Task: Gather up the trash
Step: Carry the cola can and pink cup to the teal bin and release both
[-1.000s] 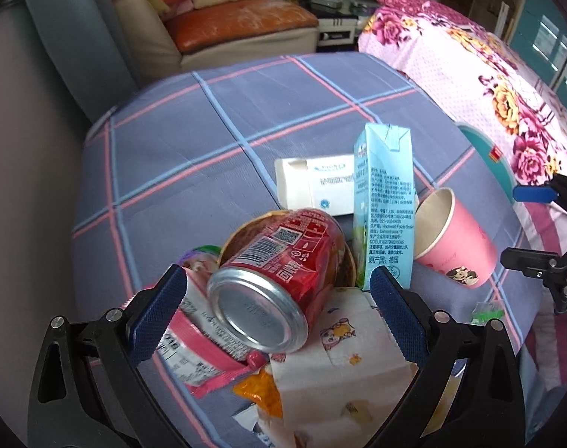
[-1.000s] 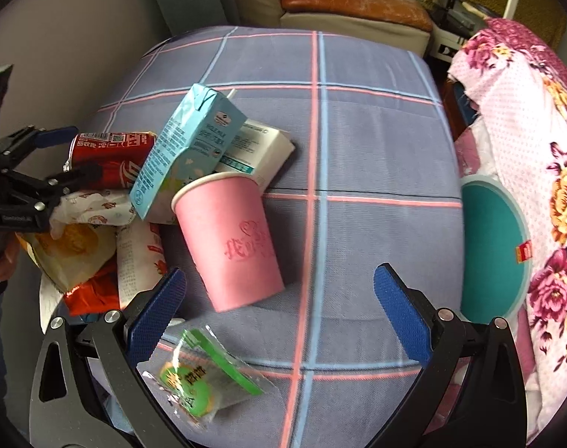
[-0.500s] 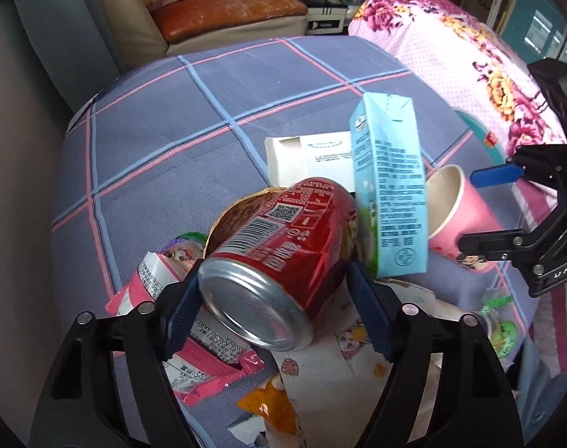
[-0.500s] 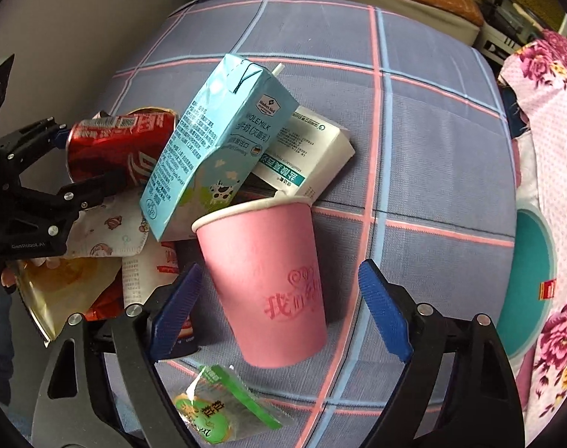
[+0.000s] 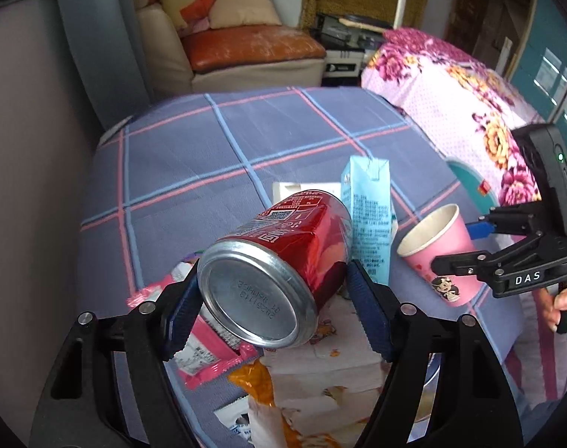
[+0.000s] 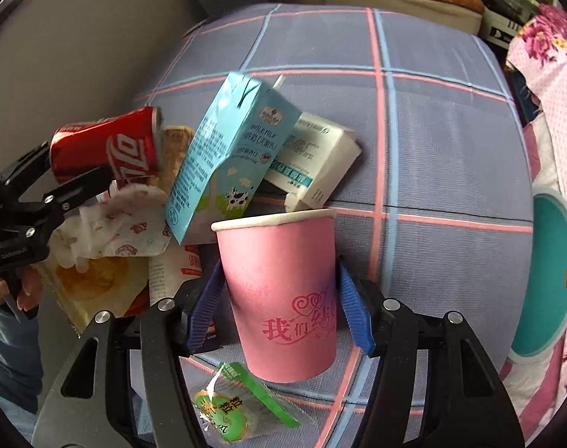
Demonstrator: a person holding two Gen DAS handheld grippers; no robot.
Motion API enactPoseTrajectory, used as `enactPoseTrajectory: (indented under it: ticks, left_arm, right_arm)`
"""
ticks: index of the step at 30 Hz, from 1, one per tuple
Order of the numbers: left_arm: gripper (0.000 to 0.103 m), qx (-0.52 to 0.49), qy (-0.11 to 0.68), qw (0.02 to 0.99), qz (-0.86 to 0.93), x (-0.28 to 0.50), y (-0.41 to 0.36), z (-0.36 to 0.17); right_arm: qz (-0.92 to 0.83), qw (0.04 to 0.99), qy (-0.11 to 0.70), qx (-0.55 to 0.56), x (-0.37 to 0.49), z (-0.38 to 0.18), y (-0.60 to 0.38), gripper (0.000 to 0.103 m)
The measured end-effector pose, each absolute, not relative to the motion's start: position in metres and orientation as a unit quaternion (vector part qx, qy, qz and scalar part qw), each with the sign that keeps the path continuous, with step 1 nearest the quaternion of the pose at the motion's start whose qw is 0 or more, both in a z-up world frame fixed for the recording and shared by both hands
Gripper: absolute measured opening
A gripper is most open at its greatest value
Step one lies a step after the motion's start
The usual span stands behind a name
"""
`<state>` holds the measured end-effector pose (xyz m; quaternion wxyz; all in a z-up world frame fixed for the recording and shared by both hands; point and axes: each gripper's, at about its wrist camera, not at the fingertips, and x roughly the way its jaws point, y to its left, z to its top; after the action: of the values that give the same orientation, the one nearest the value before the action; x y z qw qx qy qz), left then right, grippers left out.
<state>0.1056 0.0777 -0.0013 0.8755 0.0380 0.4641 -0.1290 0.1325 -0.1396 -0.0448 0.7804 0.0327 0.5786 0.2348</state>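
Note:
My left gripper [image 5: 274, 304] is shut on a dented red soda can [image 5: 279, 261] and holds it lifted above the pile; the can also shows in the right wrist view [image 6: 108, 145]. My right gripper [image 6: 279, 310] is shut on a pink paper cup [image 6: 283, 295], which also shows in the left wrist view [image 5: 438, 257]. A light blue milk carton [image 6: 231, 156] leans on a white box [image 6: 317, 164]. Wrappers and a printed tissue [image 6: 122, 224] lie beside them on the checked cloth [image 6: 432, 142].
A green snack packet [image 6: 227, 407] lies under the cup near the cloth's front edge. A pink wrapper [image 5: 208, 339] and orange wrapper [image 5: 257, 380] lie below the can. A teal stool [image 6: 548, 280] and floral bedding [image 5: 470, 112] are to the right; a sofa [image 5: 246, 52] behind.
My left gripper closed on the can and lifted it. My right gripper moved forward and closed around the pink cup, which now stands upright between the pads.

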Motion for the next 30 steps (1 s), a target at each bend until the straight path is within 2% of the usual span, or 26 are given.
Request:
enactPoseTrajectory:
  ticks: [7, 12, 20, 30]
  left_arm:
    - [0.075, 0.015, 0.425, 0.895, -0.130, 0.091, 0.063, 0.048]
    - [0.075, 0.022, 0.420, 0.891, -0.172, 0.089, 0.005, 0.059]
    - [0.074, 0.036, 0.457, 0.858, -0.232, 0.101, -0.113, 0.013]
    - [0.071, 0.066, 0.497, 0.818, -0.281, 0.138, -0.232, -0.043]
  right_arm:
    - [0.208, 0.812, 0.537, 0.092, 0.121, -0.016, -0.199, 0.058]
    - [0.162, 0.839, 0.503, 0.133, 0.119, -0.003, -0.257, 0.058]
    - [0.041, 0.867, 0.455, 0.199, 0.098, 0.003, -0.386, 0.058]
    - [-0.018, 0.855, 0.461, 0.237, 0.093, -0.033, -0.459, 0.058]
